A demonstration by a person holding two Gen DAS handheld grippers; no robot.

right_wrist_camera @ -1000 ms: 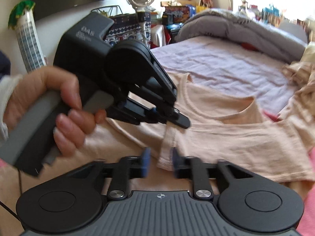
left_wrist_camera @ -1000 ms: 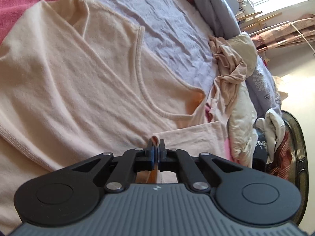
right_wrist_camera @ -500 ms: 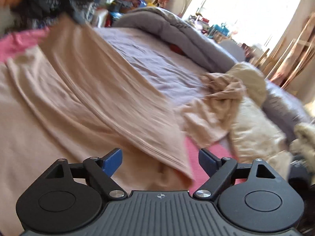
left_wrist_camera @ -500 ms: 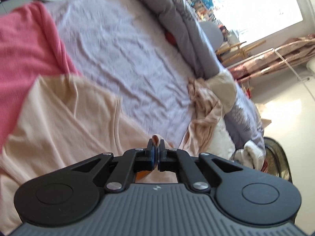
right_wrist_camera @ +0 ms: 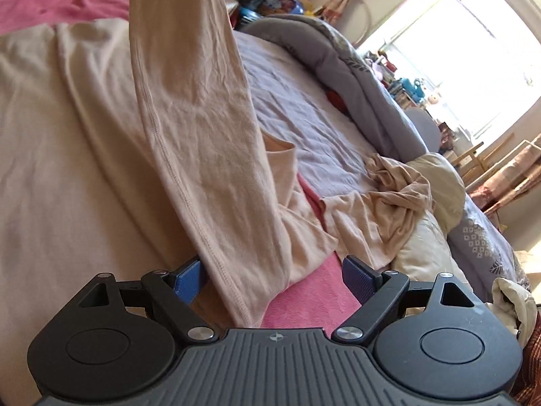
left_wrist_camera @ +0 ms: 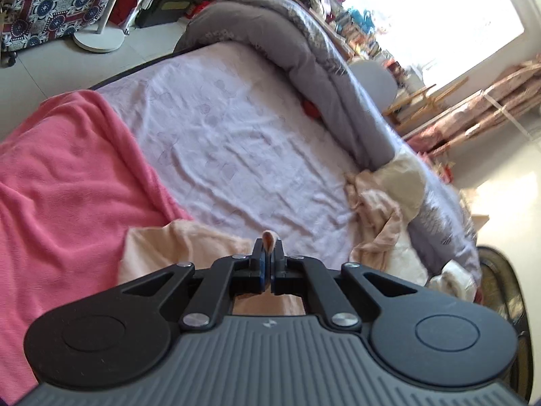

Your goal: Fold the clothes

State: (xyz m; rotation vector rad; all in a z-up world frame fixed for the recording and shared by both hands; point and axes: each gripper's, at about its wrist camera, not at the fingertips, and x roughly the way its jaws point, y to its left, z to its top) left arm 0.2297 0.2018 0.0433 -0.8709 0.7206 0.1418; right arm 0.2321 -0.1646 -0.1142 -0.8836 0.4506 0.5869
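- Shirt (right_wrist_camera: 84, 155): peach, spread over the pink blanket (left_wrist_camera: 67, 176) on the bed's left; one sleeve (right_wrist_camera: 203, 142) is lifted.
- Left gripper (left_wrist_camera: 269, 264): jaws pinched tight on a fold of shirt cloth.
- Right gripper (right_wrist_camera: 275, 282): jaws wide apart, holding nothing; the sleeve's hem hangs between them, nearer the left finger, its long axis running up and away.
- A crumpled garment (right_wrist_camera: 389, 186) lies far right.

Two tools (left_wrist_camera: 269, 267) (right_wrist_camera: 275, 279) — one peach shirt (right_wrist_camera: 189, 108), one blanket (left_wrist_camera: 67, 176).
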